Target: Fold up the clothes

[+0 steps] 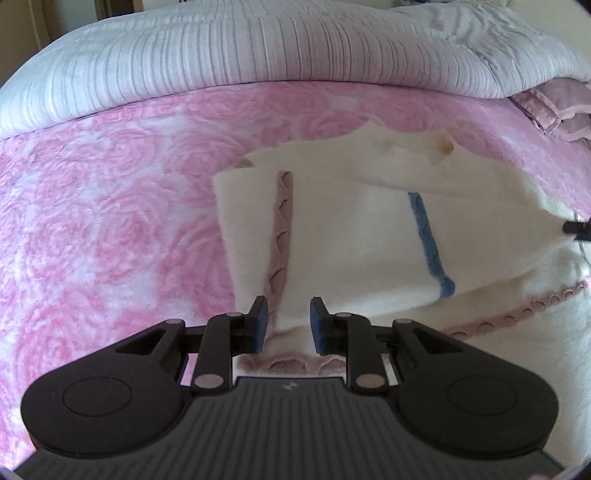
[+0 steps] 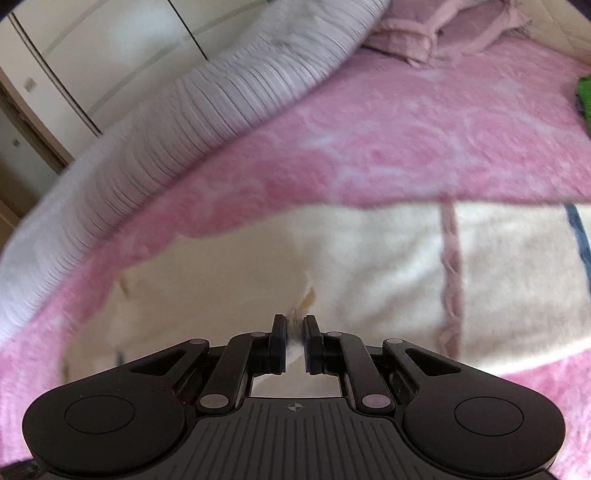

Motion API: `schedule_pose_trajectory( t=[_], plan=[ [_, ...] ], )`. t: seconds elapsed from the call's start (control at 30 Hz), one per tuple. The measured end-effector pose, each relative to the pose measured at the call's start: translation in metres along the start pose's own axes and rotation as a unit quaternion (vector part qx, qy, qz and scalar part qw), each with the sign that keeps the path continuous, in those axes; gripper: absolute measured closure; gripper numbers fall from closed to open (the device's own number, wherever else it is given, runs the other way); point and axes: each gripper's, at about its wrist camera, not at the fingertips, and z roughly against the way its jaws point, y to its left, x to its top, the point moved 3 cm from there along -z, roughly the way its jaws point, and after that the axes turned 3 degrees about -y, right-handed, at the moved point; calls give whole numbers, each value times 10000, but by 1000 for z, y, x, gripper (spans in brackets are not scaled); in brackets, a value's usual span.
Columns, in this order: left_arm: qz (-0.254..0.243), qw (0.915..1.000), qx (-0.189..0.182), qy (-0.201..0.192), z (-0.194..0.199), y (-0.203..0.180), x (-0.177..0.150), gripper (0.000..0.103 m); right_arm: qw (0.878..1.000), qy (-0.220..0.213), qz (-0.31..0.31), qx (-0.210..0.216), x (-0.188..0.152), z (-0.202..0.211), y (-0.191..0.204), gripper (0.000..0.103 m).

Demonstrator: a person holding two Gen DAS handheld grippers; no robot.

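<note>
Your left gripper [image 1: 286, 325] hovers low over the near edge of the cream fleece garment with mauve scalloped trim and a blue stripe [image 1: 351, 236]. Its jaws stand apart with nothing pinched; cream fleece and a strip of mauve trim show through the gap.

The garment lies on the pink rose-embossed fleece blanket [image 1: 92, 221] that covers the bed. In the left wrist view, one panel is folded over the rest, its mauve trim running up the left side and the blue stripe down the right. A small brownish mark shows near the far edge.

Your right gripper [image 2: 294, 341] has its jaws drawn nearly together on a fold of the same garment [image 2: 369, 266]; cream fabric sits between the pads. This view is motion-blurred, so finer detail of the grip cannot be read. A black fingertip of this gripper shows at the right edge of the left wrist view.

A white ribbed quilt [image 1: 221, 59] lies bunched along the far side of the bed. A mauve ruffled pillow [image 2: 443, 26] rests beyond it. Something bright green [image 2: 584, 96] sits at the right edge, too cropped to identify.
</note>
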Motion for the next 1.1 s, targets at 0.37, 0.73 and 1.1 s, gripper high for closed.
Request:
schedule_pose_trajectory(
  t=[0.37, 0.73, 1.1],
  plan=[
    [-275, 9996, -67, 60, -21, -18, 8, 82, 9971, 55, 638, -399, -20, -6, -1, 95],
    [-201, 9996, 30, 189, -34, -25, 13, 82, 9957, -119, 782, -472, -19, -1, 4, 86],
    [35, 9988, 256, 411, -6, -49, 8, 83, 9984, 550, -102, -58, -23, 21, -57, 85]
  ],
)
